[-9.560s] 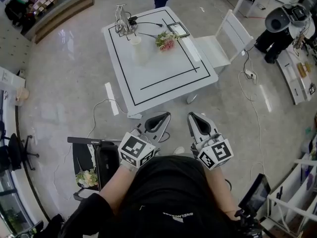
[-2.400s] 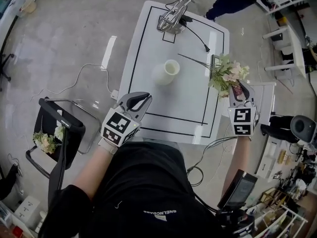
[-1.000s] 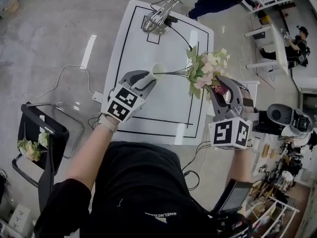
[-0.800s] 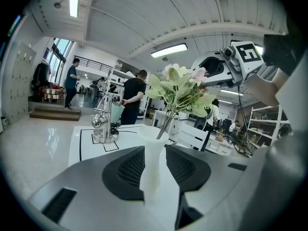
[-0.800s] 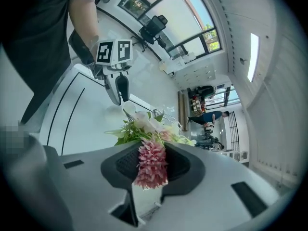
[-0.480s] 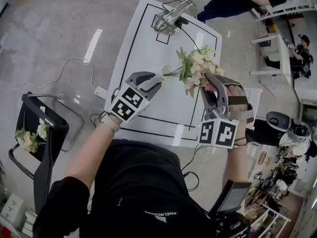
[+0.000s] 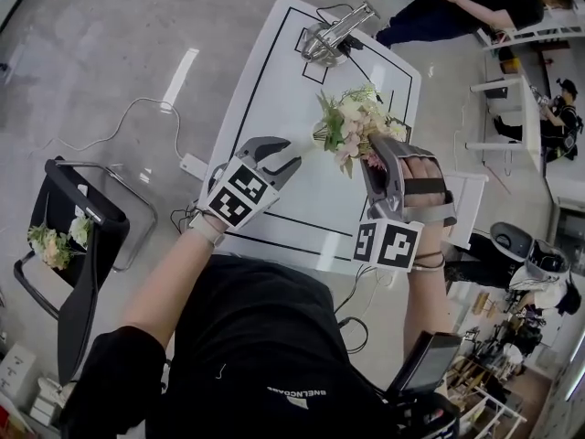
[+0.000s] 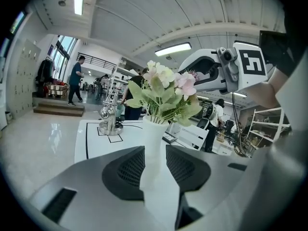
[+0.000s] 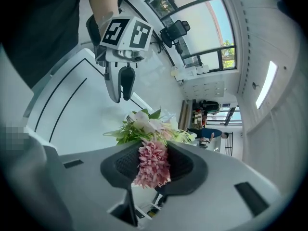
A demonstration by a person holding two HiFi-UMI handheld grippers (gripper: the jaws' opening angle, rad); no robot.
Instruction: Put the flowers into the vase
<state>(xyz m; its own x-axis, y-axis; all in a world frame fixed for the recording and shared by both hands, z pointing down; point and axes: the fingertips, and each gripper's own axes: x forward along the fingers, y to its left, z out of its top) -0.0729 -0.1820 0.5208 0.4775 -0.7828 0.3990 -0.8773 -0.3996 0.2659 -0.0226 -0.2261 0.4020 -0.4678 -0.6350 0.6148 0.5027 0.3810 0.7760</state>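
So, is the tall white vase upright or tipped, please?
Upright: the vase stands vertical in the left gripper, pink-and-cream flowers above the rim.

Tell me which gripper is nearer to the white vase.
Left. The left gripper has its jaws on both sides of the vase. The right gripper is higher up, with its jaws shut on the flowers, whose stems enter the vase.
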